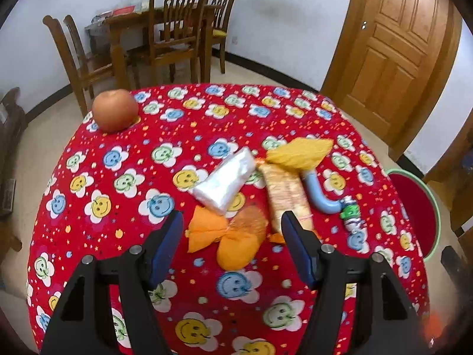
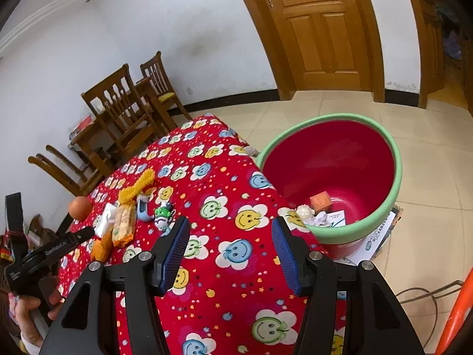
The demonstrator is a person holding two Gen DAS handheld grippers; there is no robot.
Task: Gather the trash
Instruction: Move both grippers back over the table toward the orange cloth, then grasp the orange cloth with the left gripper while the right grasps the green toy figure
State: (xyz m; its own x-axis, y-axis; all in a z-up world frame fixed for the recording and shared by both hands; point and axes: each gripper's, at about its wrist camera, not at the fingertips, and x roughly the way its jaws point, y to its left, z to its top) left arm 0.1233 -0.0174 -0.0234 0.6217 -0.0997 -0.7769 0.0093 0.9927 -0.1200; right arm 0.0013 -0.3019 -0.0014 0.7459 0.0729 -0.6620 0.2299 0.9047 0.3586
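Seen from the left wrist, the left tongs (image 1: 232, 232) hang open and empty above the orange wrapper (image 1: 227, 236) on the red smiley-print surface (image 1: 118, 177), its crumpled folds framed between the two blue pads without touching either. Just beyond, a white packet (image 1: 226, 182), a biscuit pack (image 1: 288, 198), a yellow wrapper (image 1: 298, 152) and a blue-and-green toy (image 1: 334, 204) lie close together; a careless closing could likely pinch the biscuit pack beside the right-hand pad or drag neighbours along. An apple (image 1: 115, 114) sits well apart at the far corner and could be mistaken for rubbish. From the right wrist, the right tongs (image 2: 230, 241) are likewise open with nothing between them, over bare cloth beside the red bin (image 2: 396, 159), which stands on the floor against the surface's edge and already holds scraps. A light wrapper released short of that green rim would probably land on the tiles.
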